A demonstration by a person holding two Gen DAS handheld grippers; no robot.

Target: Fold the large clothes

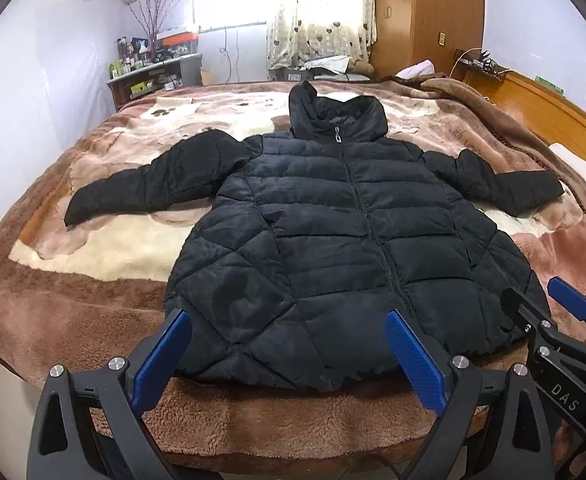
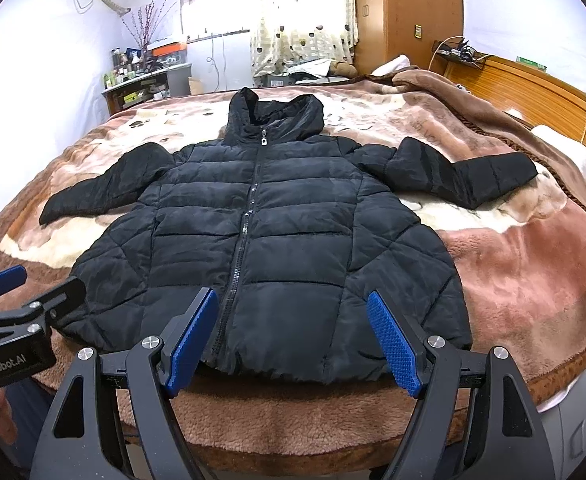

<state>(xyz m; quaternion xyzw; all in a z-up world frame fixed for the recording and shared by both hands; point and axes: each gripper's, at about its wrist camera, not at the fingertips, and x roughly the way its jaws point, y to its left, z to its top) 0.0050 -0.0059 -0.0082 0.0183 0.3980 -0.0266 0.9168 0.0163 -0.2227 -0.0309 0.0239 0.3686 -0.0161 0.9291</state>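
Observation:
A black quilted hooded jacket point(image 1: 333, 232) point(image 2: 261, 240) lies flat and zipped on the bed, front up, hood pointing away, both sleeves spread out to the sides. My left gripper point(image 1: 289, 356) hovers open just short of the hem, left of the zip, its blue pads wide apart and empty. My right gripper point(image 2: 293, 340) is open too, over the hem right of the zip, holding nothing. Each gripper shows at the edge of the other's view: the right gripper point(image 1: 549, 304) by the jacket's right hem corner, the left gripper point(image 2: 29, 284) by the left one.
A brown and cream plush blanket point(image 1: 93, 248) covers the bed. A crumpled brown blanket point(image 2: 433, 84) and a white pillow point(image 2: 573, 152) lie by the wooden headboard point(image 2: 553, 92) at right. A cluttered shelf point(image 1: 153, 72), curtain and wardrobe stand behind.

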